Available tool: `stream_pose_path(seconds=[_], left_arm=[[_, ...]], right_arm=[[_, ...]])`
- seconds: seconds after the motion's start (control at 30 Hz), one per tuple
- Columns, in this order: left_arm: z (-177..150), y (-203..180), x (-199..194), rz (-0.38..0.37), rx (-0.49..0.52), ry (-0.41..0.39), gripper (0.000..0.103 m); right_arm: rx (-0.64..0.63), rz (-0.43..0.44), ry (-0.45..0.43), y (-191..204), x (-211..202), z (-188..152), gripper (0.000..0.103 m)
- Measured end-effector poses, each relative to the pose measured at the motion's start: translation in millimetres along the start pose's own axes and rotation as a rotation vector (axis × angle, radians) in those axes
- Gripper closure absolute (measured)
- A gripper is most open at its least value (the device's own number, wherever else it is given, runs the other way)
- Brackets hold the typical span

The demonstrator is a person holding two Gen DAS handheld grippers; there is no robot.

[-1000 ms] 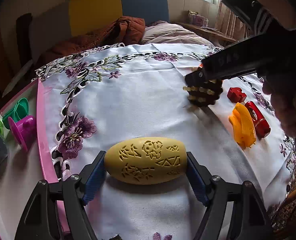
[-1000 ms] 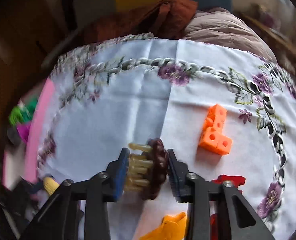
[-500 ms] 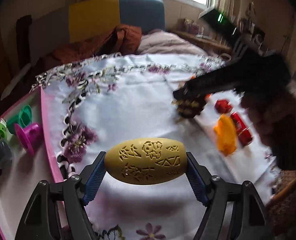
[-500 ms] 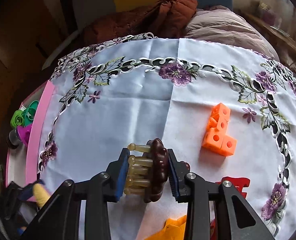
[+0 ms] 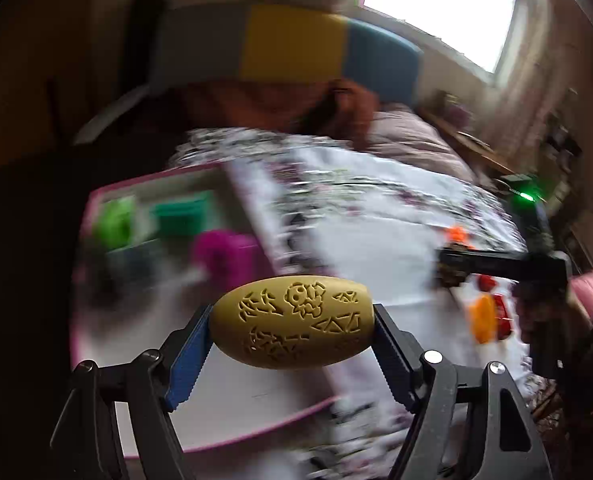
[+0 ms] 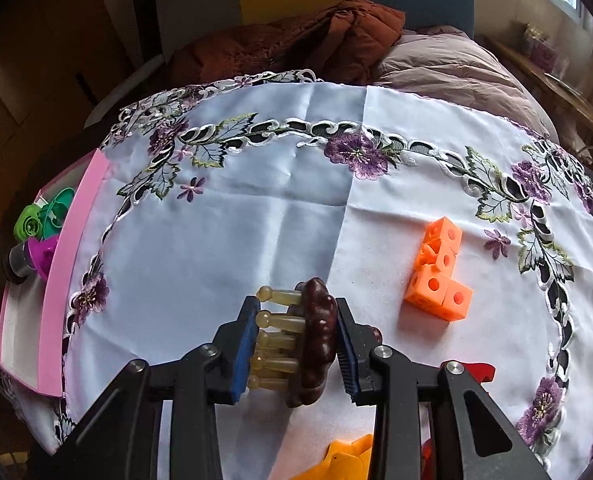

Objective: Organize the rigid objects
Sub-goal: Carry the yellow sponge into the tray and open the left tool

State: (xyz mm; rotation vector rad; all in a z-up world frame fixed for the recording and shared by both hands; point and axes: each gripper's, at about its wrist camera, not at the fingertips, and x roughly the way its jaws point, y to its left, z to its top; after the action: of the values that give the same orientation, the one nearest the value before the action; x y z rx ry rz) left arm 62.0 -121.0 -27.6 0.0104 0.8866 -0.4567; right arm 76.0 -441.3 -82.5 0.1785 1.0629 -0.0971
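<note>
Above the pink tray, left tongs pinch the yellow egg; right tongs pinch the brown comb.

Bright daylit window stood at upper right; grey, yellow and blue panelled headboard lay far ahead of the fingers; rust-brown quilted jacket and mauve duvet lay before it; dark wooden wall stood left.

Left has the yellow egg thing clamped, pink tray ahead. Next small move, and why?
Probably carry it forward and lower over the bare floor of the pink tray, then open. The left gripper holds the yellow carved oval aloft, and the tray's toys sit only at its far end.
</note>
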Motion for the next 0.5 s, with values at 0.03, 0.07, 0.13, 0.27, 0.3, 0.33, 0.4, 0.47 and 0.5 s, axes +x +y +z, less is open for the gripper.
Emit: stream_pose_path(seconds=[0.03, 0.07, 0.13, 0.27, 0.3, 0.33, 0.4, 0.47, 0.5], left_arm=[[-1.5, 12.8, -2.4, 0.015, -0.023, 0.004, 0.026], [-2.3, 27.2, -4.0, 0.031, -0.046, 0.009, 0.026], [-5.8, 52.1, -5.2, 0.077, -0.075, 0.020, 0.026], [-13.0, 87.0, 2.6, 0.110, -0.127, 0.065, 0.026], [-14.4, 92.9, 7.2, 0.115, -0.130, 0.077, 0.026], [-15.0, 95.4, 10.8, 0.113, -0.134, 0.084, 0.026], [-16.4, 97.7, 18.6, 0.110, -0.134, 0.100, 0.026], [-15.5, 97.0, 25.8, 0.119, -0.129, 0.110, 0.026], [-16.3, 97.9, 29.1, 0.114, -0.127, 0.116, 0.026]], right_arm=[[-0.001, -0.001, 0.000, 0.2, 0.2, 0.1, 0.067], [-0.005, -0.004, -0.001, 0.8, 0.1, 0.2, 0.067], [-0.010, -0.007, -0.001, 1.4, 0.3, 0.0, 0.067], [-0.012, -0.008, -0.001, 1.2, 0.5, 0.3, 0.067], [-0.013, -0.009, -0.001, 1.3, 0.6, 0.3, 0.067], [-0.015, -0.010, -0.002, 1.3, 0.6, 0.3, 0.067], [-0.017, -0.012, -0.003, 1.7, 0.7, 0.2, 0.066], [-0.018, -0.013, -0.004, 2.1, 0.8, -0.1, 0.067], [-0.018, -0.013, -0.004, 2.0, 0.8, -0.1, 0.067]])
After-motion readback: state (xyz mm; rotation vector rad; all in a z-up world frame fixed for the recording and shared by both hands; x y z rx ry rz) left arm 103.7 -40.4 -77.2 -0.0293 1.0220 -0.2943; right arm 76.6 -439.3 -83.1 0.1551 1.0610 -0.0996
